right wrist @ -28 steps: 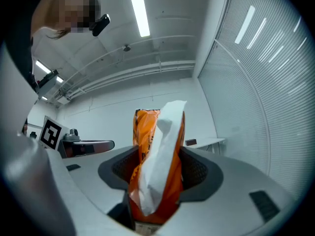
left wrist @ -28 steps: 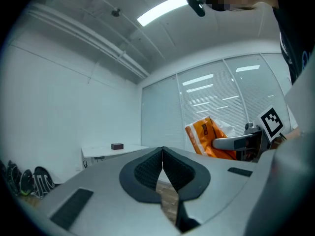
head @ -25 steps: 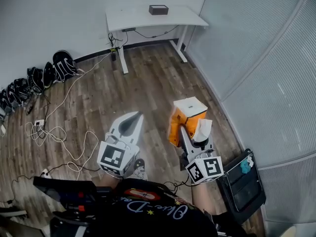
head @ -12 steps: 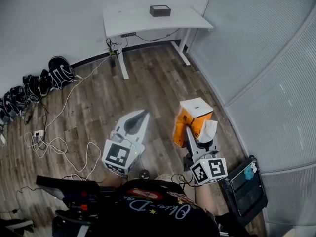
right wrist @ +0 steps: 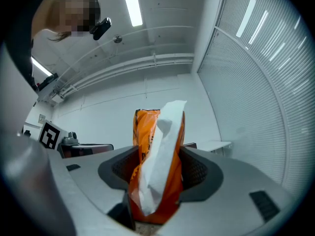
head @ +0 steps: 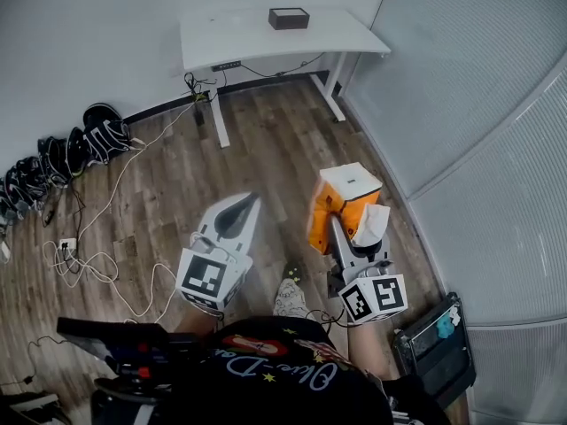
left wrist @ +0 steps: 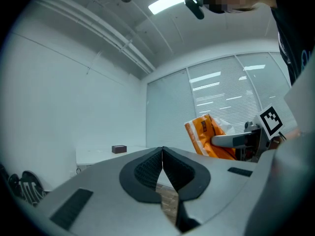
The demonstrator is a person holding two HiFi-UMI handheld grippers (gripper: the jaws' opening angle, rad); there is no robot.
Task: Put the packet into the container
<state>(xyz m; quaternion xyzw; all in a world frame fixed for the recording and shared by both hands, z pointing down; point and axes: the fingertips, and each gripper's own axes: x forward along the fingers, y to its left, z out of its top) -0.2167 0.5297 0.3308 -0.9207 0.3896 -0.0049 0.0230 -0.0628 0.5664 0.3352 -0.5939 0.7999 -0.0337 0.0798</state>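
An orange packet [head: 324, 216] with a white top and a white tissue sticking out hangs in the air over the wooden floor. My right gripper [head: 353, 228] is shut on it, and its pads press both sides of the orange packet [right wrist: 157, 181]. My left gripper [head: 244, 205] is level with it to the left, shut with nothing between its jaws, which meet in the left gripper view [left wrist: 162, 154]. That view also shows the packet [left wrist: 206, 134] off to the right. A small dark box [head: 289, 18] sits on a white table [head: 239, 35] far ahead.
A black case [head: 434, 339] with a blue item lies on the floor at lower right. White cables [head: 97, 237] trail over the floor at left, and dark shoes [head: 62, 149] line the wall. A glass wall with blinds [head: 478, 131] runs along the right.
Both grippers keep their poses, with the packet still in the right one. The view has shifted slightly, and a shoe now shows on the floor between the grippers.
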